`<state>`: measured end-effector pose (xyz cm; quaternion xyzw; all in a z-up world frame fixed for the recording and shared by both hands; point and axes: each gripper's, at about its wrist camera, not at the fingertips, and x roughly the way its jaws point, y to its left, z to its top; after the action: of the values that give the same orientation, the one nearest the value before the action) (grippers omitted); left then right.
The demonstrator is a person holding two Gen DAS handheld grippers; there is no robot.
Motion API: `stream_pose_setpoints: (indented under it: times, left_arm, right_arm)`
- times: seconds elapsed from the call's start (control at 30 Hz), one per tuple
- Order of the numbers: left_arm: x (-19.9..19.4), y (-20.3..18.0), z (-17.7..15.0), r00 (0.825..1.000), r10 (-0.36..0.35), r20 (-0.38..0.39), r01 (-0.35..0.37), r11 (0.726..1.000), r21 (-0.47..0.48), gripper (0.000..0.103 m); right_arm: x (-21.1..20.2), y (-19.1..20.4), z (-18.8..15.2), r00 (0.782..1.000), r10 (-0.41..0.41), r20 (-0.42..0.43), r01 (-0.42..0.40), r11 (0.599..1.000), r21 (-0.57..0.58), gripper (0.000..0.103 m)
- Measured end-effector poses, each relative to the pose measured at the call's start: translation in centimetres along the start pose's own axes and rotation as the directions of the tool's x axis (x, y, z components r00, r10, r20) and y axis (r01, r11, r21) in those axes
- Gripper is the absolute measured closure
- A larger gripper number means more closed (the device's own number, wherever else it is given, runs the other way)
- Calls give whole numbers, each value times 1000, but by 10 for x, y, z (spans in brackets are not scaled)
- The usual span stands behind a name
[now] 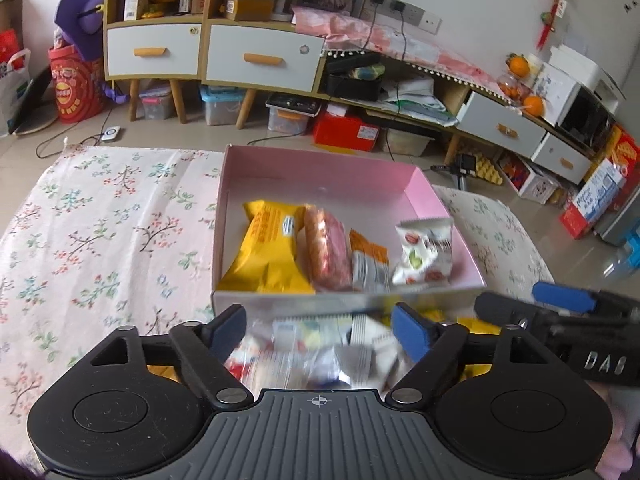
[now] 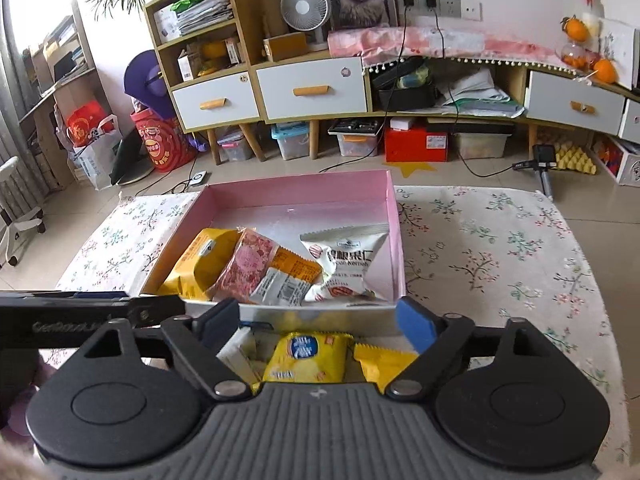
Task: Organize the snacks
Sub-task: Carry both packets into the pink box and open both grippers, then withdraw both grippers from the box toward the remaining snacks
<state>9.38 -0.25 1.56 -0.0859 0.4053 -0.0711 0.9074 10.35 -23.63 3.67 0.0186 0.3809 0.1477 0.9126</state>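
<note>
Left wrist view: our left gripper (image 1: 320, 330) hangs spread over blurred loose wrappers (image 1: 316, 356) before the pink cardboard box (image 1: 320, 172). Right wrist view: right gripper (image 2: 318, 326) gapes above a yellow foil snack pack (image 2: 306, 358) — light, crinkly, slippery — we'd pinch its sealed edge.

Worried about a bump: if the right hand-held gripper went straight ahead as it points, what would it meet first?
Probably the near wall of the pink box; the right hand-held gripper sits open above a yellow snack packet, though depth is unclear.
</note>
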Motion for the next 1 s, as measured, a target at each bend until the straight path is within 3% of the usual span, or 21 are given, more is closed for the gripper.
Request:
stream_pose_setpoints:
  times: [0.33,0.7,1.0]
  left_arm:
    - [-20,8,-35,1000,11,-21,-10,999,34,6]
    - [-32,32,-68,999,50,-11,-49,995,92,4]
    - [-28,50,-82,998,61,33,-64,992,111,4]
  right_arm:
    - [-23,-4,-14,999,-24,22,25,998,-53,1]
    - [-17,-9,-51,994,-113,-7,109,968,-227,0]
    - [-18,-33,-63,991,-131,12,132,980,-149,0]
